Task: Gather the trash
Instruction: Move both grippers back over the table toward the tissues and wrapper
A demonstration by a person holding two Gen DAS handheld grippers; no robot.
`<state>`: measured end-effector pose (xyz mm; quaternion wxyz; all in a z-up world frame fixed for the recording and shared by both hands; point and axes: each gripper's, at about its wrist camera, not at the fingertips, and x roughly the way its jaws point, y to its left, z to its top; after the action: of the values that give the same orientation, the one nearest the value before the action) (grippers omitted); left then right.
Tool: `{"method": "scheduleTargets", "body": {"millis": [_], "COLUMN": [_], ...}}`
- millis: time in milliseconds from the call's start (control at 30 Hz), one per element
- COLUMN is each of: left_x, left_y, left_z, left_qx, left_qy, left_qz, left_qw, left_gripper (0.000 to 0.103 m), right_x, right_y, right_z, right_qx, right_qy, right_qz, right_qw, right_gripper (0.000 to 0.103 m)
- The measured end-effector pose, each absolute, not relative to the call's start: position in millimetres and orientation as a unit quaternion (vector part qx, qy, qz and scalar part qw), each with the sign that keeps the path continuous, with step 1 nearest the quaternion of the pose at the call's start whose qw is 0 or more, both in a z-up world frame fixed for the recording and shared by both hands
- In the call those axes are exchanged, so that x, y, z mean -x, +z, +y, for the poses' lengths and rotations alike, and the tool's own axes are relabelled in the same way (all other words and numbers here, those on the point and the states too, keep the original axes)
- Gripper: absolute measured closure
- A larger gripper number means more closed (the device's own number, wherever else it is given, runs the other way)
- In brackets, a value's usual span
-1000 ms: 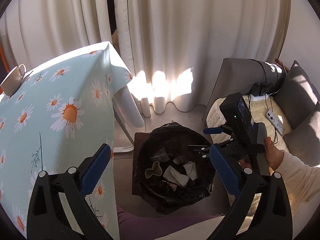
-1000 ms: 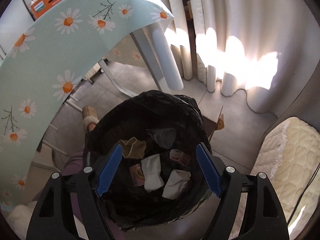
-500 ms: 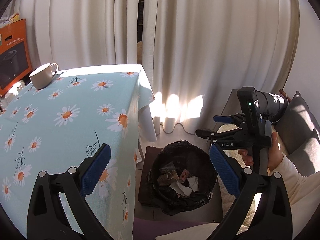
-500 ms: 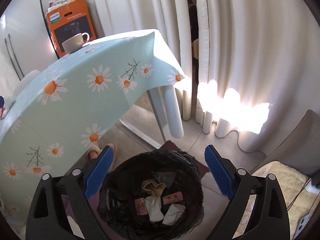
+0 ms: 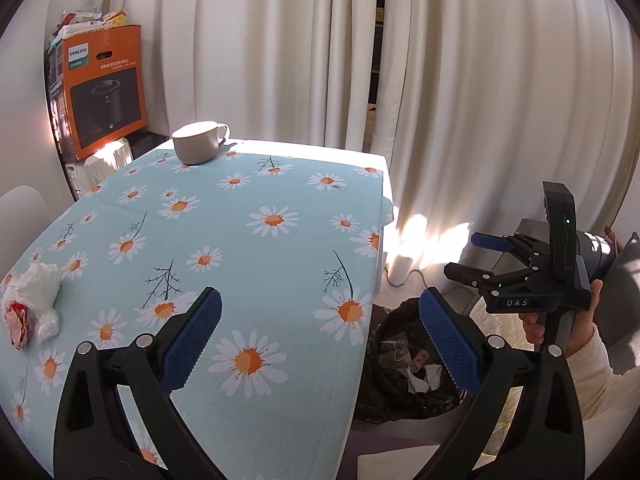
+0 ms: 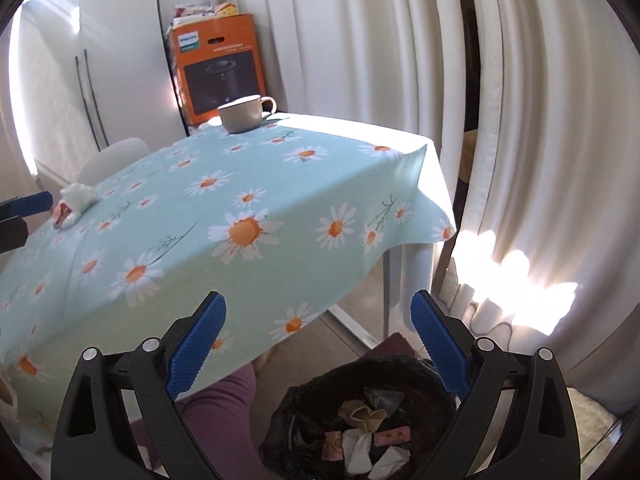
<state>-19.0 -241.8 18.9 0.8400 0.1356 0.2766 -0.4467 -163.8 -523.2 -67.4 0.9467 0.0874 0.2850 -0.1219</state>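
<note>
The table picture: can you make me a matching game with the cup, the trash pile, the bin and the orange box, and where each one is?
Things:
1. cup
2. crumpled trash
3. trash bin
4. orange box

Places:
A. on the floor beside the table
B. far end of the table
C. behind the table, by the wall
D. left edge of the table

Pairs: 1-B, 2-D, 3-A, 4-C
</note>
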Motion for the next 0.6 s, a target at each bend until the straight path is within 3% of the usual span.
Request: {"method": "scheduleTargets", "body": {"millis": [600], "left_x": [-31], "left_y": [26], "left_z": [-69], "left_qx": [-0.071], "left_qy": [-0.256], "left_qz": [0.292], "left_qw": [0.919], "left_gripper": [0.006], "right_x": [27], "right_y": [8], "right_z": [-373], "right_qx": [0.003], "right_qy": [0.094], "right_qz": [0.255], "right_qw": [0.962], "right_gripper": [0.013]}}
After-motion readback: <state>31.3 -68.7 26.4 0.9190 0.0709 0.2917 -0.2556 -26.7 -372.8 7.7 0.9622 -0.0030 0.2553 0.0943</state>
